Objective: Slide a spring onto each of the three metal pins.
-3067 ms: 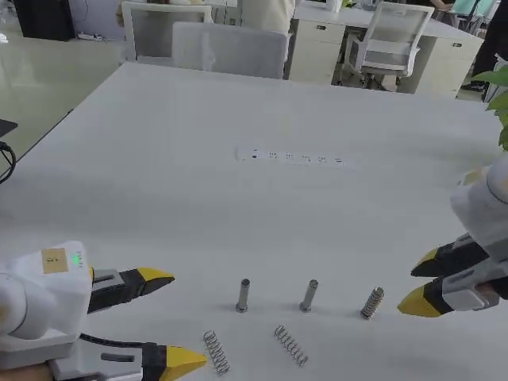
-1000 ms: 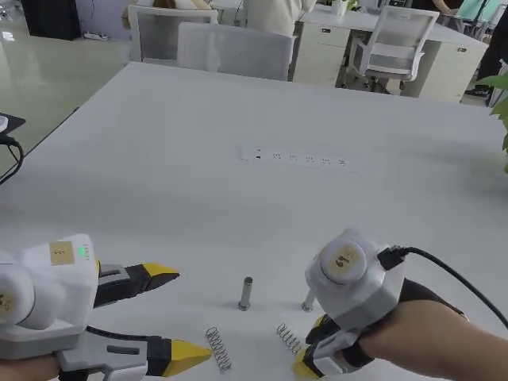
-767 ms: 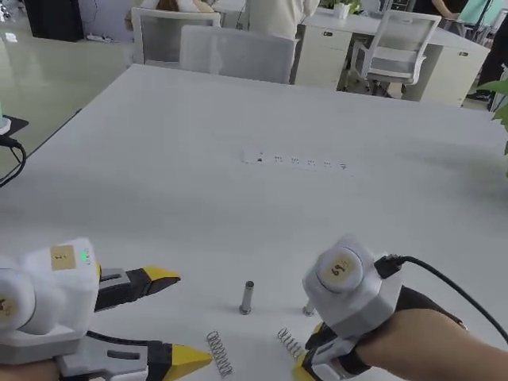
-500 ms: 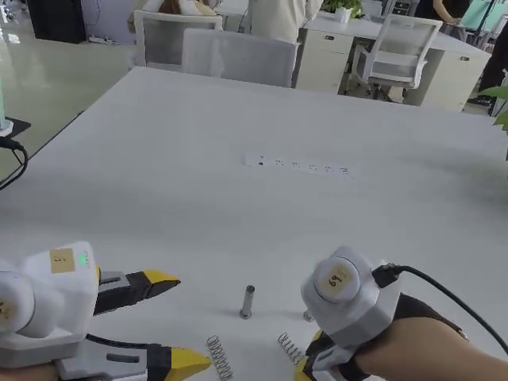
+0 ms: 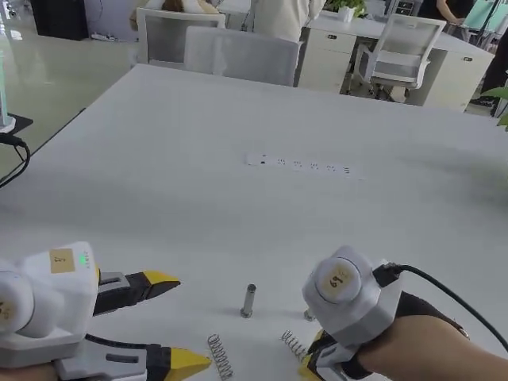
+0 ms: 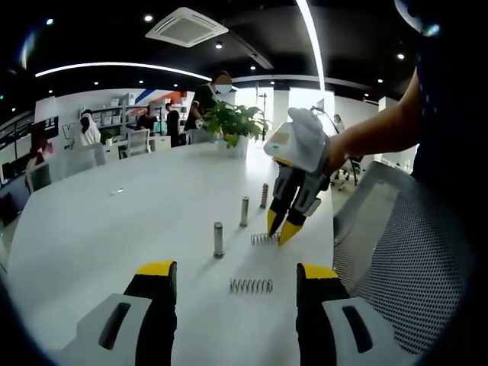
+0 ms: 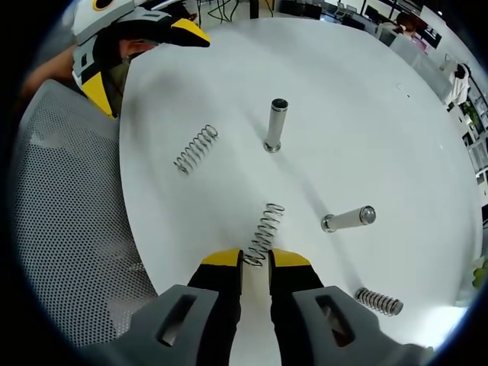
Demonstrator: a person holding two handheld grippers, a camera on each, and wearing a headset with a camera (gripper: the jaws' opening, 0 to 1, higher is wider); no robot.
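Three pins stand in a row on the white counter (image 5: 238, 198), and the far-right pin (image 7: 379, 301) already carries the third spring (image 6: 264, 195). Three seconds back my right gripper (image 7: 255, 258) was out beside that pin. It has since swung inward and come down in front of the middle pin (image 7: 348, 219). Its fingers are now drawn nearly together, clamped on the near end of the gripped spring (image 7: 266, 225). That spring lies flat on the counter, pointing roughly toward the left pin (image 7: 274, 124). In the head view the gripper's body covers most of the middle pin and all of the far-right one.

My left gripper (image 6: 236, 276) has barely shifted. It hangs low over the near-left part of the counter, fingers wide apart and holding nothing. The other loose spring (image 6: 252, 285) lies flat just ahead of the gap between them. Both loose springs seem to lie where they did, in front of the row of pins.
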